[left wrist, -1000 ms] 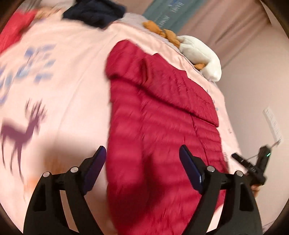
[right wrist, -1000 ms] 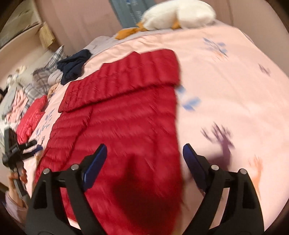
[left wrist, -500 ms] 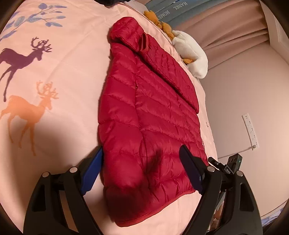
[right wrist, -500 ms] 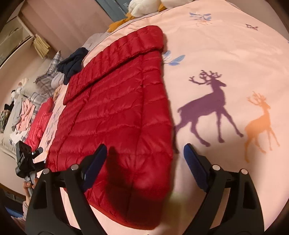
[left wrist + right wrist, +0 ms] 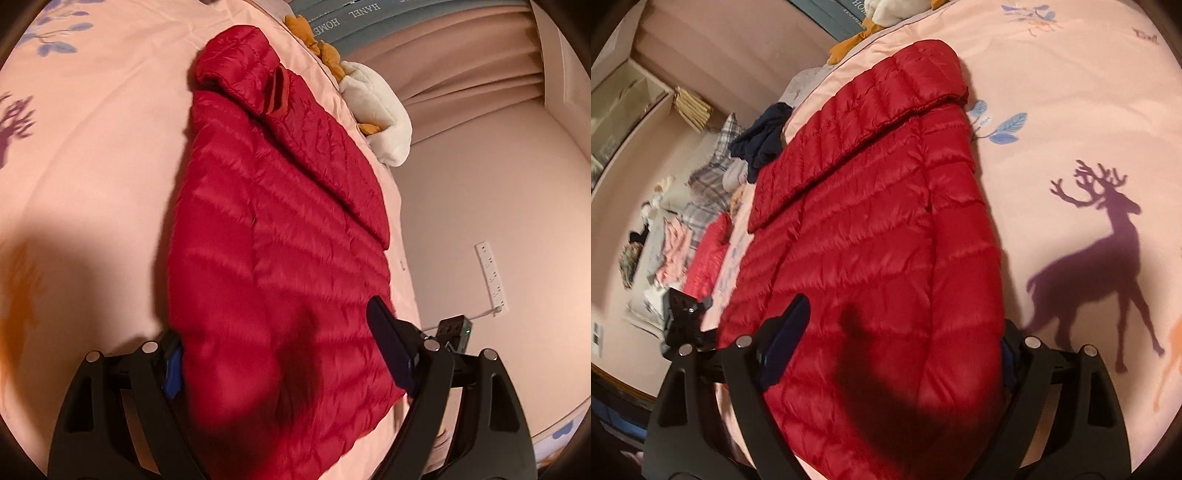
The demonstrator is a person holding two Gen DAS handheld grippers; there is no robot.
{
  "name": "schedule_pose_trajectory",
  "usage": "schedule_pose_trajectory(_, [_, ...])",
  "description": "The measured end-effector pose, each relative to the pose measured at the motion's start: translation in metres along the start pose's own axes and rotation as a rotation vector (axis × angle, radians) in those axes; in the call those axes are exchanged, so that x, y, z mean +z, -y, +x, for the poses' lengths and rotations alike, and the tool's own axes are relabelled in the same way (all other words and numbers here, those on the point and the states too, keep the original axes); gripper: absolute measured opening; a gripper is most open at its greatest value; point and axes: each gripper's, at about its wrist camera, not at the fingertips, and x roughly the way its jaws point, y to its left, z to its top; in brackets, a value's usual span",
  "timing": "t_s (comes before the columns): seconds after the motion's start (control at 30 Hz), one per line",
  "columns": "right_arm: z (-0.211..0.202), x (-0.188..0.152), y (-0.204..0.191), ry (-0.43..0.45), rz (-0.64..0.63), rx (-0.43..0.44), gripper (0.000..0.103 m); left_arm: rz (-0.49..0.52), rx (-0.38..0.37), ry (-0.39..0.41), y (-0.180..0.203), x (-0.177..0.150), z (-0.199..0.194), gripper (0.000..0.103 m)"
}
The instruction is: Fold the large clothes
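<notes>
A red quilted down jacket [image 5: 280, 236] lies flat on a pink bedspread [image 5: 92, 147], one sleeve folded across its top. It also shows in the right wrist view [image 5: 871, 236]. My left gripper [image 5: 280, 354] is open, its jaws straddling the jacket's bottom hem corner, one finger tucked at the jacket's left edge. My right gripper [image 5: 905, 343] is open and straddles the opposite hem corner, its right finger partly hidden behind the jacket's side edge. Each gripper shows small in the other's view.
A white and orange plush toy [image 5: 380, 122] lies at the bed's head. A dark navy garment [image 5: 764, 140], plaid cloth and a pile of clothes [image 5: 676, 251] lie at the left side. A wall with a power strip [image 5: 491, 277] borders the bed.
Both grippers have moved down and in toward the jacket's bottom hem. The jacket now fills the space between each pair of fingers, and one finger of each sits at its side edge.
</notes>
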Motion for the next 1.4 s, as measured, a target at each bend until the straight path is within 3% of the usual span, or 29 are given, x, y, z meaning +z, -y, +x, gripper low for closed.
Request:
schedule_pose_trajectory(0.17, [-0.003, -0.006, -0.001, -0.02, -0.016, 0.016, 0.081, -0.02, -0.06, -0.007, 0.004, -0.001, 0.002, 0.083])
schedule_pose_trajectory(0.3, [-0.015, -0.025, -0.001, -0.029, -0.033, 0.03, 0.079, -0.002, -0.044, -0.013, 0.003, -0.019, -0.007, 0.073])
schedule_pose_trajectory(0.63, [-0.034, -0.062, -0.003, -0.037, -0.052, 0.051, 0.078, 0.02, -0.056, -0.032, 0.005, -0.059, -0.027, 0.064])
schedule_pose_trajectory(0.73, [-0.029, -0.058, -0.003, -0.015, -0.042, 0.042, 0.07, 0.03, -0.025, -0.052, 0.006, -0.061, -0.017, 0.05])
schedule_pose_trajectory(0.87, [-0.019, -0.054, -0.004, -0.004, -0.017, 0.049, 0.049, 0.043, -0.01, -0.08, 0.011, -0.059, 0.0, 0.036])
schedule_pose_trajectory(1.0, [-0.016, -0.055, -0.008, 0.007, 0.0, 0.057, 0.028, 0.001, -0.014, -0.063, 0.01, -0.056, 0.003, 0.02])
schedule_pose_trajectory(1.1, [-0.022, -0.059, -0.02, 0.034, -0.045, 0.023, 0.019, 0.009, -0.014, -0.035, 0.017, -0.057, -0.002, 0.013])
schedule_pose_trajectory(1.4, [-0.056, -0.065, -0.055, 0.135, -0.177, 0.029, 0.013, 0.108, -0.017, 0.051, 0.051, -0.057, -0.03, 0.01])
